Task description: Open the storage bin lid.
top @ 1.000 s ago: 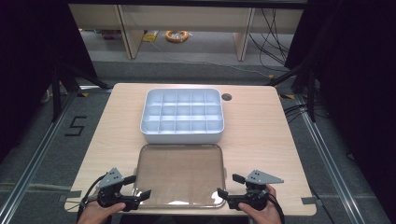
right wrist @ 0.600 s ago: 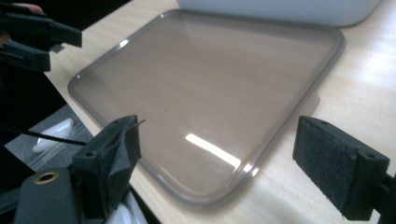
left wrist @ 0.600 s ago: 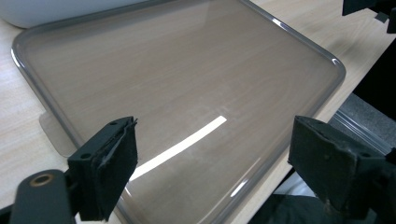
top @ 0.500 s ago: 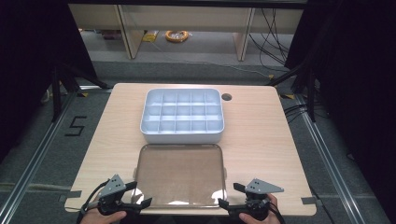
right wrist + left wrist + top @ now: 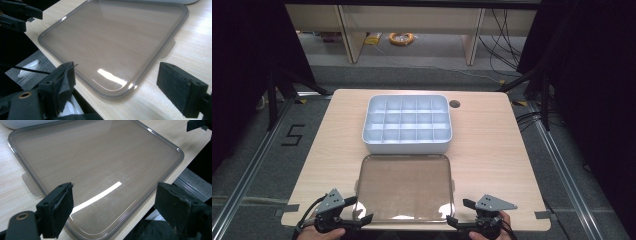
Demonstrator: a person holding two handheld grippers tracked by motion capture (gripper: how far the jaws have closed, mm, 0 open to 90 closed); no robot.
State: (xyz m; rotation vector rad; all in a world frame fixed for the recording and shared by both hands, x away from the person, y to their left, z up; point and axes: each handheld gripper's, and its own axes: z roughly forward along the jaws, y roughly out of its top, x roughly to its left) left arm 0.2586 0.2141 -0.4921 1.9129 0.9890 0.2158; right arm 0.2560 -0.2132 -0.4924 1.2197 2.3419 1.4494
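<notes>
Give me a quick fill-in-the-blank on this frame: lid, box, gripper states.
1. The tinted lid lies on the table, ____ the white divided box from the person's side.
2. Both the left gripper and right gripper are ____.
3. The box's compartments are ____.

Missing: in front of; open; empty

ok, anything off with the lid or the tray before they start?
Only one thing: the lid lies flat, but its near edge sticks out slightly past the table edge. The tray sits square and looks empty. No spills or damage visible.

left tongs [image 5: 361,211] jaws spread wide, right tongs [image 5: 457,213] likewise
</notes>
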